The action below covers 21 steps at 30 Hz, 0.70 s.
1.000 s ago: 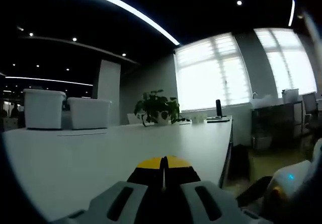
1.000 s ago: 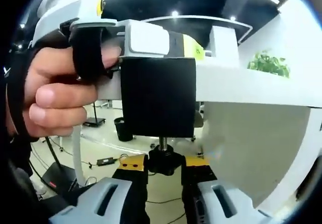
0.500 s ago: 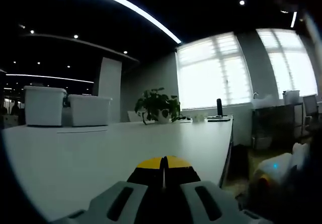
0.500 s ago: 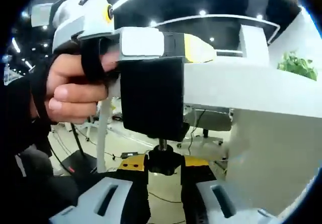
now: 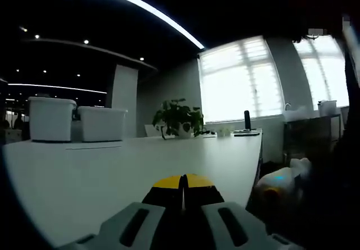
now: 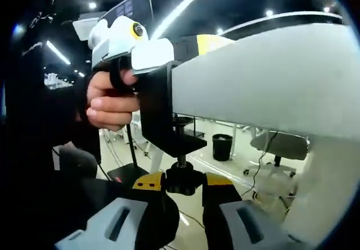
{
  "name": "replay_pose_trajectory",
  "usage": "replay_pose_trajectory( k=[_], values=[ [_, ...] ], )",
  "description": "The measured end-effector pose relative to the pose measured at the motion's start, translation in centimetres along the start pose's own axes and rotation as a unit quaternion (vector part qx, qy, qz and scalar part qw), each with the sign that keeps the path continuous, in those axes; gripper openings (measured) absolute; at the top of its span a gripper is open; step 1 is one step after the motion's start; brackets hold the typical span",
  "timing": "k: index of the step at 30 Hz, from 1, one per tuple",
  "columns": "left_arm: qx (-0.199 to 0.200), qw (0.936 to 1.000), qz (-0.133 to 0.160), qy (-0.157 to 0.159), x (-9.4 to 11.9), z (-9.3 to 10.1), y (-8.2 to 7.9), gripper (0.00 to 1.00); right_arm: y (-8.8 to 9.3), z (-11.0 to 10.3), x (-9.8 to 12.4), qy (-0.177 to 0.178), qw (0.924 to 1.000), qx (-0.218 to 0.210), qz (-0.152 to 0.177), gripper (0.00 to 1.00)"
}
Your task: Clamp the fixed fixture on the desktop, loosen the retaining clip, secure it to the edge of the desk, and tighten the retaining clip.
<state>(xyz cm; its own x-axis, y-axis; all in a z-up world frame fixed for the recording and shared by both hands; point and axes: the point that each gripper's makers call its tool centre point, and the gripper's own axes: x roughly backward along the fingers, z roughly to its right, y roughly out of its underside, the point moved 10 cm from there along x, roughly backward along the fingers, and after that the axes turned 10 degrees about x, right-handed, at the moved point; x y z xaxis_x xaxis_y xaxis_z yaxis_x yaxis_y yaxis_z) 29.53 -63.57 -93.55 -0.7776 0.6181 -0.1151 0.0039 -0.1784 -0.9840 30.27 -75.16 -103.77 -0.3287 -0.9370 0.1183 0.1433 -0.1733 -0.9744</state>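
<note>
- Firstly, in the left gripper view, two white bins stand at nine o'clock on the counter, one potted plant at twelve; no writing is legible.
- Left gripper rests at six o'clock, jaws pressed together on nothing.
- Right gripper pinches the screw knob under the one black clamp fixture, which grips the counter edge.
- One hand at ten o'clock holds the left gripper.
</note>
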Motion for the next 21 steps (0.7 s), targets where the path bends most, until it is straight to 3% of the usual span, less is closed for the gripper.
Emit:
replay_pose_trajectory(
  k=[6,11,14,16,21],
  values=[
    [0.001,1.0000,0.000,0.001,-0.1,-0.1,0.0,0.01,0.1,-0.4,0.1,-0.019,0.9993,0.028,0.016,0.22],
    [0.001,1.0000,-0.002,0.001,-0.1,-0.1,0.1,0.01,0.1,-0.6,0.0,-0.005,0.9997,0.020,0.010,0.23],
    [0.003,1.0000,-0.003,0.001,-0.1,-0.1,0.1,0.01,-0.6,-1.4,0.3,0.015,0.9979,0.061,0.012,0.26],
    [0.000,1.0000,0.001,0.001,-0.1,-0.1,0.0,0.01,-0.7,-1.2,0.7,0.040,0.9973,0.061,-0.008,0.34],
    [-0.003,1.0000,0.004,0.002,-0.1,0.0,0.0,0.01,-1.2,-3.2,1.6,0.128,0.9906,0.024,-0.042,0.37]
  ],
)
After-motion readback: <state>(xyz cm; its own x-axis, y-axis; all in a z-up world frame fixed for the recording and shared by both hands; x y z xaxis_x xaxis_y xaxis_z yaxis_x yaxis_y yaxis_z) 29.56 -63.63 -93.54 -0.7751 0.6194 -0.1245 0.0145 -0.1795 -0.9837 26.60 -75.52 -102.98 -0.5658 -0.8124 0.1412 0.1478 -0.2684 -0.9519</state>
